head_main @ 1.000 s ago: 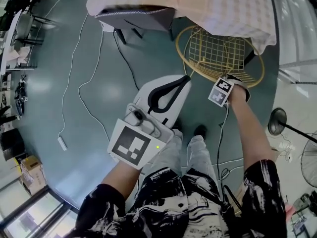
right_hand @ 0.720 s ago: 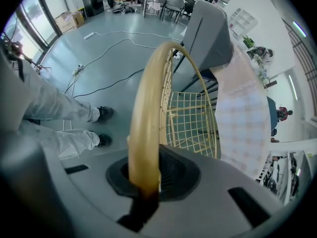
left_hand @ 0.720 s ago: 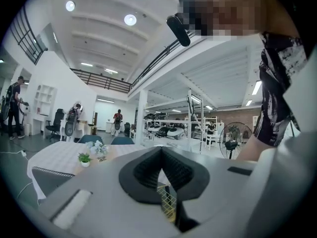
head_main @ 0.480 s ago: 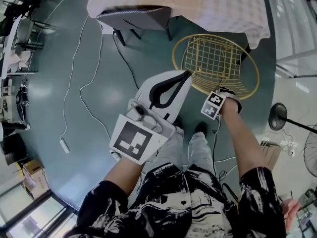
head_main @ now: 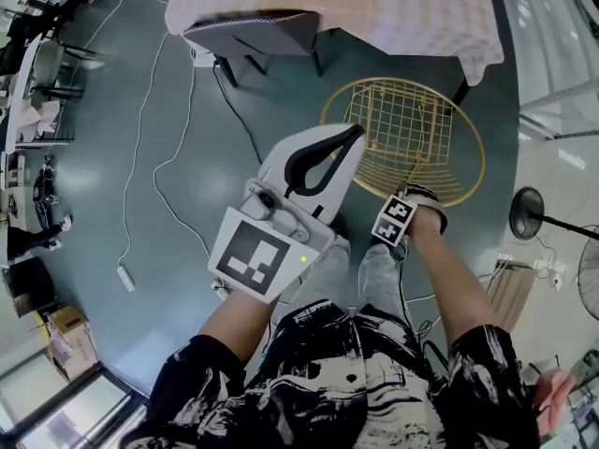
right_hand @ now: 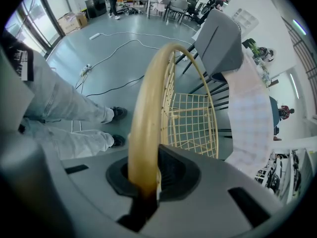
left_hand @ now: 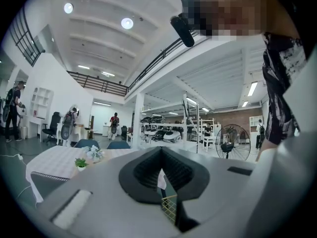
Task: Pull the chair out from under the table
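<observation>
The right gripper (right_hand: 143, 180) is clamped on the round rim of the gold wire-mesh chair (head_main: 402, 138), a hold suited to dragging it toward the person. The chair stands just off the near edge of the cloth-covered table (head_main: 374, 7). The left gripper (head_main: 348, 138) hovers closed and empty, probably spare. The chair's legs are hidden from above, and it is unclear whether the chair fully clears the table.

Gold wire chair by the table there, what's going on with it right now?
A person stands over it with a handheld gripper in each hand. The right gripper is shut on the rim of the gold wire chair, on the side nearest the person's feet. The chair looks just about clear of the table with the checked cloth. The left gripper is shut and empty, held up in front of the person.
</observation>
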Available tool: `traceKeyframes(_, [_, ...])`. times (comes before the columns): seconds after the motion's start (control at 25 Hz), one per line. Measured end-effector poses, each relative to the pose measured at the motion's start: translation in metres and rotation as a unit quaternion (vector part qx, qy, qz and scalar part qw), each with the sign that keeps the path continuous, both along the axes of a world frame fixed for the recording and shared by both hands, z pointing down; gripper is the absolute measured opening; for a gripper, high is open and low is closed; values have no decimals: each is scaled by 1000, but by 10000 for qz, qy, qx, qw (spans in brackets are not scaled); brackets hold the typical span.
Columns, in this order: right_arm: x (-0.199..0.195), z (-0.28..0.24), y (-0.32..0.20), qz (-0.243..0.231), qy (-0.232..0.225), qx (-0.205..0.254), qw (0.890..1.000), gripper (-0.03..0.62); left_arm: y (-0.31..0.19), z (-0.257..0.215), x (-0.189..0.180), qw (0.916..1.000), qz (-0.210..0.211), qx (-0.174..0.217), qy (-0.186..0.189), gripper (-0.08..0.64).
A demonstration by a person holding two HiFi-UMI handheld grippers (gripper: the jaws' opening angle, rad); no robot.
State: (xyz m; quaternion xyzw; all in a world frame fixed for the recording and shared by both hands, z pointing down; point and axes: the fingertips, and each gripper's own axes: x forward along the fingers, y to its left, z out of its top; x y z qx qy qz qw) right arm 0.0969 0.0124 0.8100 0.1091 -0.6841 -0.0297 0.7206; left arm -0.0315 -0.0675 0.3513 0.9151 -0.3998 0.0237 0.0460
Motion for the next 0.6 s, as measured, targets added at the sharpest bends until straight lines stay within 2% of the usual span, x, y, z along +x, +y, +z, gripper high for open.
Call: traceKeyframes(0.6, [4, -10, 1, -169, 41, -67, 9998, 25, -66, -21, 28, 9998, 170, 51, 16, 3])
